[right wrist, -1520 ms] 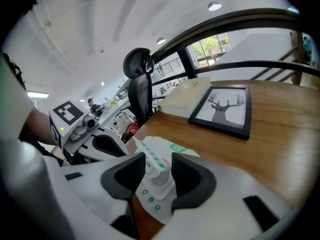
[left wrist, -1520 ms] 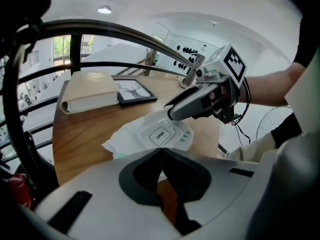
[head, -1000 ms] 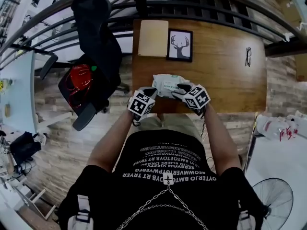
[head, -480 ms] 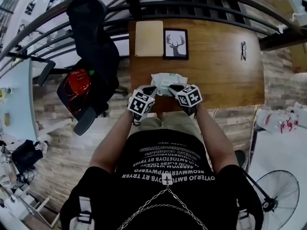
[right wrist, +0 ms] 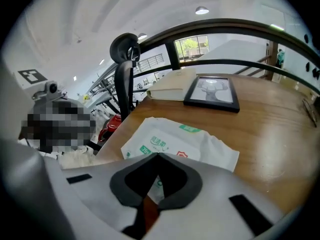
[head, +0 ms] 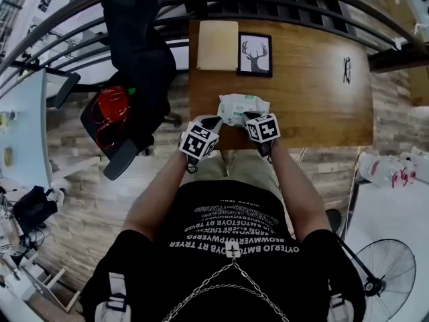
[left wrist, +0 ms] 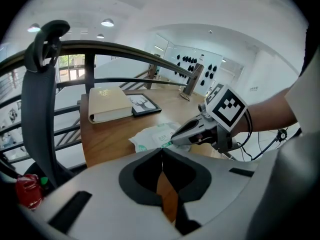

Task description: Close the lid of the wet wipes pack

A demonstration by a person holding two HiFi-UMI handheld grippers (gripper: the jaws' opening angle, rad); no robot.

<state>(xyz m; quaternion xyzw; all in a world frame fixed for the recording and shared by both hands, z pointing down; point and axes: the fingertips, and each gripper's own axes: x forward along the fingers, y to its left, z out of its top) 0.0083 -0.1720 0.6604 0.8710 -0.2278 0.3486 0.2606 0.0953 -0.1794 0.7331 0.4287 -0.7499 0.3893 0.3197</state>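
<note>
the soft white plastic wet wipes pack (head: 242, 107) looks light and squishy; press gently on its top. left gripper (left wrist: 161, 150) and right gripper (right wrist: 158, 155) are both closed, empty.

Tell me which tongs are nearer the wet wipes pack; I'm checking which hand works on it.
Right. The right tongs reach over the wet wipes pack, tips at its top; the left tongs sit beside its near-left corner, off the pack.
</note>
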